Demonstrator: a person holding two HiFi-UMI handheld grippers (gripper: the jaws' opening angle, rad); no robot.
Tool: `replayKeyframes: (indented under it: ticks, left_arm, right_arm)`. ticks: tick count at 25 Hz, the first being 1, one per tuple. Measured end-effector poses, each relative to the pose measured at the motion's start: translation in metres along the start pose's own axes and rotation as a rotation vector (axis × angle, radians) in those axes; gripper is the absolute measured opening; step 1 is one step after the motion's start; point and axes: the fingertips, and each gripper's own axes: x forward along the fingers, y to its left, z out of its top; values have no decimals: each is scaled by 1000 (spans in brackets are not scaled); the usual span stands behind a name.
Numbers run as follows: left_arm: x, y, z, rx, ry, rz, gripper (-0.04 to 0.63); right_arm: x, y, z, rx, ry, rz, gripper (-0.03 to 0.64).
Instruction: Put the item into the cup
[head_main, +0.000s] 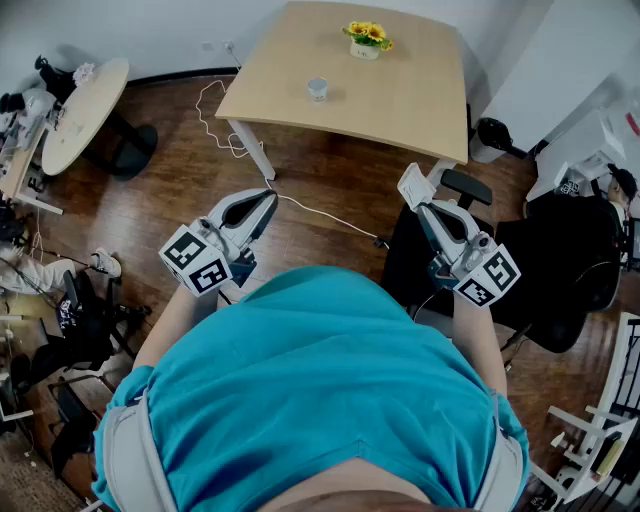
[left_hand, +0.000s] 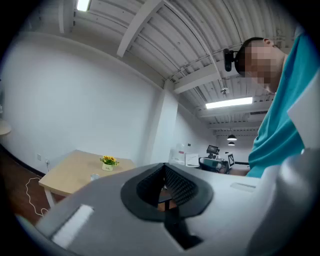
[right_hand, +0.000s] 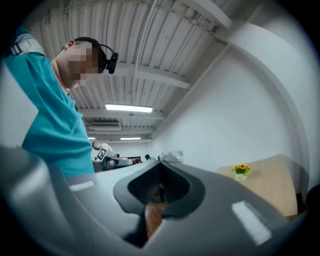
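A small pale cup (head_main: 318, 89) stands on the light wooden table (head_main: 400, 100), far ahead of both grippers; in the left gripper view the cup (left_hand: 94, 176) is tiny. My right gripper (head_main: 424, 207) is held at waist height over the floor. It is shut on a thin white item (head_main: 413, 186), which pokes out past the tips of the gripper (right_hand: 161, 170) as a crumpled white item (right_hand: 170, 157). My left gripper (head_main: 267, 201) is also at waist height, and its jaws (left_hand: 165, 172) are together with nothing in them.
A pot of yellow flowers (head_main: 367, 40) stands at the table's far side. A white cable (head_main: 215, 120) trails over the wooden floor by the table leg. A black office chair (head_main: 560, 270) stands to the right, a round table (head_main: 85, 110) to the left, a bin (head_main: 490, 138) beside the table.
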Motion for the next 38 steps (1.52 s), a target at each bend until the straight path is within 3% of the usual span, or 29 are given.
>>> replayKeyframes:
  ticks: [6, 11, 18, 23, 30, 38]
  left_arm:
    - [9, 43, 5, -18, -8, -9, 3]
    - [18, 118, 13, -17, -15, -51, 3]
    - [49, 227, 29, -20, 34, -154, 3]
    - [79, 282, 36, -19, 62, -194, 3]
    - [145, 321, 31, -10, 68, -119, 3]
    - [202, 355, 28, -25, 58, 79, 3]
  right_arm:
    - [33, -24, -5, 3, 25, -21, 5]
    - [96, -54, -11, -19, 39, -67, 5]
    - [171, -113, -13, 0, 41, -200, 5]
    - [212, -150, -21, -1, 79, -235, 5]
    - [226, -227, -33, -18, 141, -160, 5]
    - [279, -324, -49, -48, 243, 84, 5]
